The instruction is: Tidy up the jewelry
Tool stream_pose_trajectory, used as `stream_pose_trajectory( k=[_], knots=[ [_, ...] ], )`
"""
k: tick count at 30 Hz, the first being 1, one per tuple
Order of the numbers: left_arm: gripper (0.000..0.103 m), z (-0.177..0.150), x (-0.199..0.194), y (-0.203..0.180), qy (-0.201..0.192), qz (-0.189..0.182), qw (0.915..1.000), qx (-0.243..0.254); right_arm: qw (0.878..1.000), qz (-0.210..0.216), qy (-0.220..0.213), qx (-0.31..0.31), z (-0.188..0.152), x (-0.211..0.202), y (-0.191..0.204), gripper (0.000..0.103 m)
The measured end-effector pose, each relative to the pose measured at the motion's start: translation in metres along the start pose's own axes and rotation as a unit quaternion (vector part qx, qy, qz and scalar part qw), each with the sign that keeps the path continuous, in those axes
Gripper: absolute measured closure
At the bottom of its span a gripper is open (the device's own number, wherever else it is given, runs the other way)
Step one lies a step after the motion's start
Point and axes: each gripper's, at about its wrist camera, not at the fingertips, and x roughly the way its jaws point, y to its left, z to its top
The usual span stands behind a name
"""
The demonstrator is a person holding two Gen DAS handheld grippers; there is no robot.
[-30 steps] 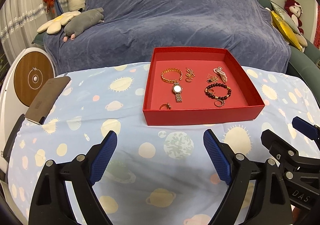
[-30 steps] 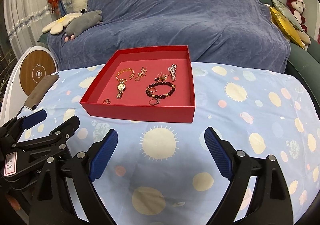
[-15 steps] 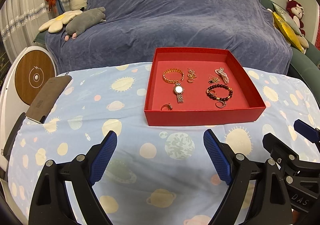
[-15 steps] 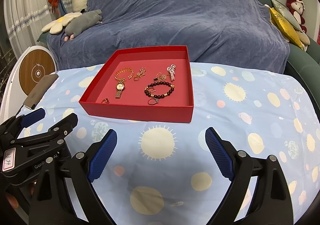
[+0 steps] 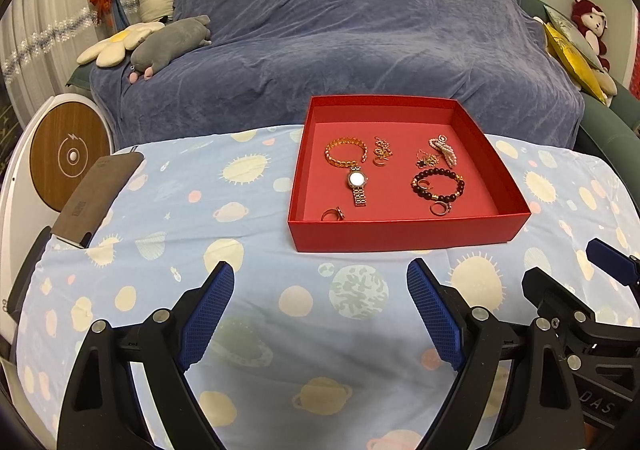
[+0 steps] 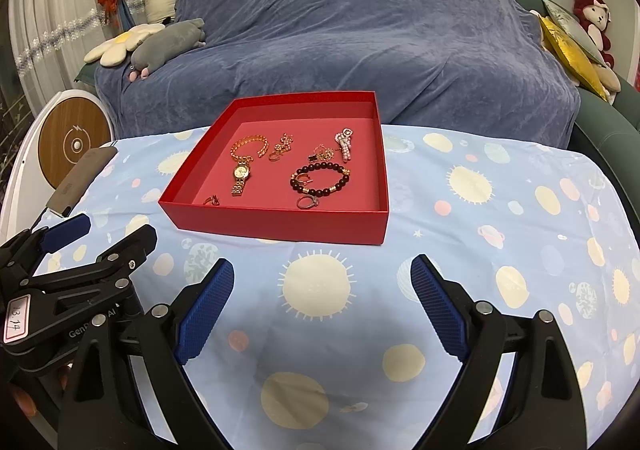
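Your left gripper (image 5: 320, 306) and right gripper (image 6: 322, 300) both hover over the bench (image 5: 248, 290) with jaws spread wide, nothing between them. Ahead sits the red tray (image 5: 400, 236), and inside it lie the gold watch (image 5: 357, 185), the dark bead bracelet (image 5: 438, 185) and two rings by the near wall.

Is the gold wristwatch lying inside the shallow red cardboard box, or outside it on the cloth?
Inside. The gold wristwatch lies flat on the floor of the shallow red cardboard box.
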Motion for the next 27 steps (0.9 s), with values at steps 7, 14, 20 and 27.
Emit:
stream_pose_trajectory(
  k=[7, 14, 20, 27],
  knots=[
    [0.017, -0.0001, -0.0001, -0.0006, 0.0, 0.0, 1.0, 0.0, 1.0, 0.0, 0.001, -0.001, 0.0001, -0.0001, 0.0007, 0.015],
    [0.017, -0.0002, -0.0001, -0.0008, 0.001, 0.0, 1.0, 0.0, 1.0, 0.0, 0.001, -0.001, 0.0001, -0.0002, 0.0007, 0.015],
    [0.017, 0.0001, 0.0, -0.0007, 0.001, 0.0, 1.0, 0.0, 1.0, -0.001, 0.001, -0.001, 0.0001, -0.0002, 0.0012, 0.016],
    [0.017, -0.0006, -0.0007, -0.0011, -0.004, 0.004, 1.0, 0.004, 1.0, -0.001, 0.001, -0.002, 0.0001, -0.0002, 0.0011, 0.015]
  ],
)
